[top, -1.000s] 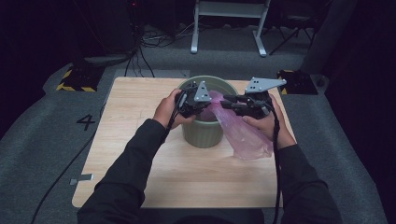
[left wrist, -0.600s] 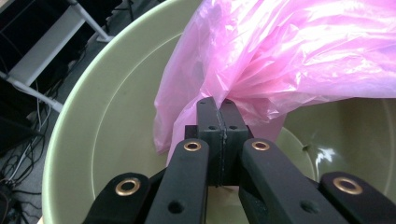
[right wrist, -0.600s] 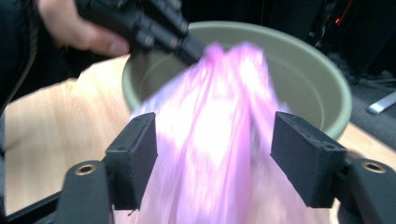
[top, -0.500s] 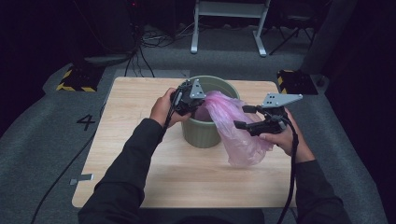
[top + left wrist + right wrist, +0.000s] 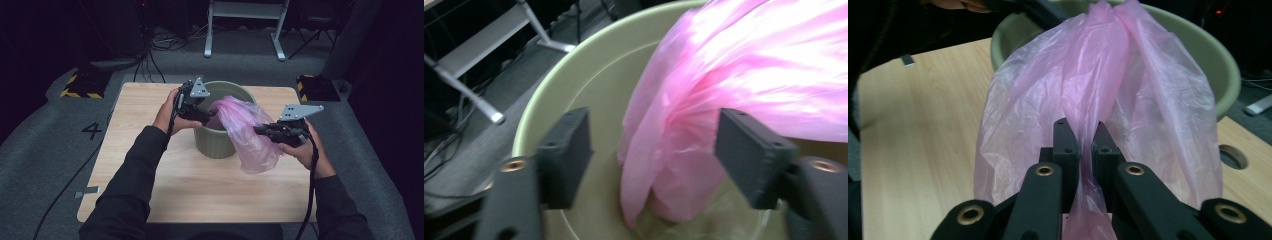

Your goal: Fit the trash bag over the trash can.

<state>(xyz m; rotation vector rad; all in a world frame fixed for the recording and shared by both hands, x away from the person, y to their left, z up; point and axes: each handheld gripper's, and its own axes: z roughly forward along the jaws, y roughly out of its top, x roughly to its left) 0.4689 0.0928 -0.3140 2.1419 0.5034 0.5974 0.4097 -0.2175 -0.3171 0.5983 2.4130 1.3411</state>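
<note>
A pale green bin [image 5: 216, 144] stands at the middle of the wooden table [image 5: 150, 170]. A thin pink plastic bag [image 5: 250, 137] hangs out of its mouth and drapes down the bin's right side. My left gripper [image 5: 210, 116] is over the bin's left rim; in the left gripper view it [image 5: 654, 155] is open, with part of the bag [image 5: 744, 60] between its jaws, inside the bin [image 5: 574, 70]. To the right of the bin my right gripper [image 5: 260, 131] holds the bag; its own view has it [image 5: 1082, 132] shut on a fold of the bag [image 5: 1048, 100].
Bare tabletop [image 5: 923, 115] lies in front of and left of the bin, with a round hole [image 5: 1233, 156] near the right edge. Beyond the table are a white metal stand [image 5: 245, 30], floor cables [image 5: 150, 60] and striped yellow-black blocks [image 5: 80, 86].
My right gripper has drawn the bag out to the right and toward the front, away from the bin. The left gripper has stayed at the bin's left rim.
</note>
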